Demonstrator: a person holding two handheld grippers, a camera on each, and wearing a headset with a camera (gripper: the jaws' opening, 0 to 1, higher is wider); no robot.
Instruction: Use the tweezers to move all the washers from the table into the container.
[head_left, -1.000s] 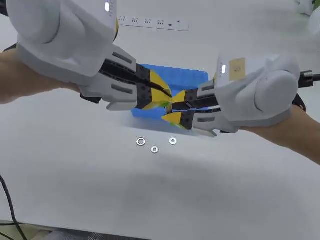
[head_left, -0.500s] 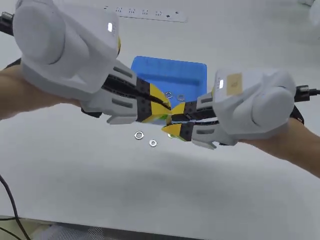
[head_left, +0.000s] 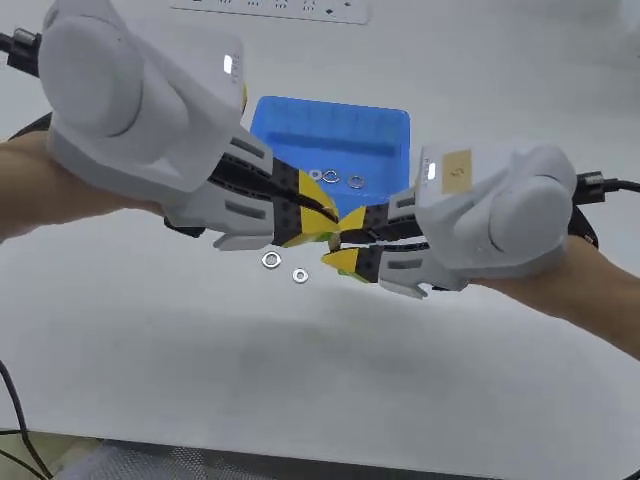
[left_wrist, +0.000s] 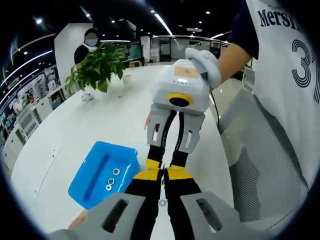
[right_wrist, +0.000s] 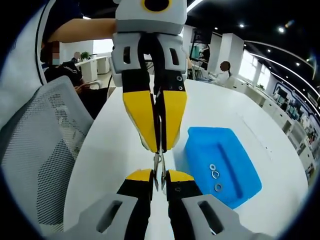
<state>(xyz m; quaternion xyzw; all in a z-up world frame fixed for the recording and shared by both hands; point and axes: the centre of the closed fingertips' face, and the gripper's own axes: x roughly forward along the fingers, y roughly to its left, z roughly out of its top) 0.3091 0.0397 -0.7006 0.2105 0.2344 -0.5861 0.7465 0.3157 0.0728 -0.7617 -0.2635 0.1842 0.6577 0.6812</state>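
blue container (head_left: 330, 120), upper centre, already holds three washers (head_left: 331, 178); at least two loose washers (head_left: 271, 260) are left on the desk (head_left: 300, 380) mid-frame; tweezers (right_wrist: 159, 172) are gripped by the closed fingers of left gripper (head_left: 333, 222) and right gripper (head_left: 346, 246); about half is judged done

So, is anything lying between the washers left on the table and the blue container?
Nothing visible rests on the table between the washers and the container. The left hand-held gripper and the right hand-held gripper meet tip to tip over that stretch, so they partly hide it.
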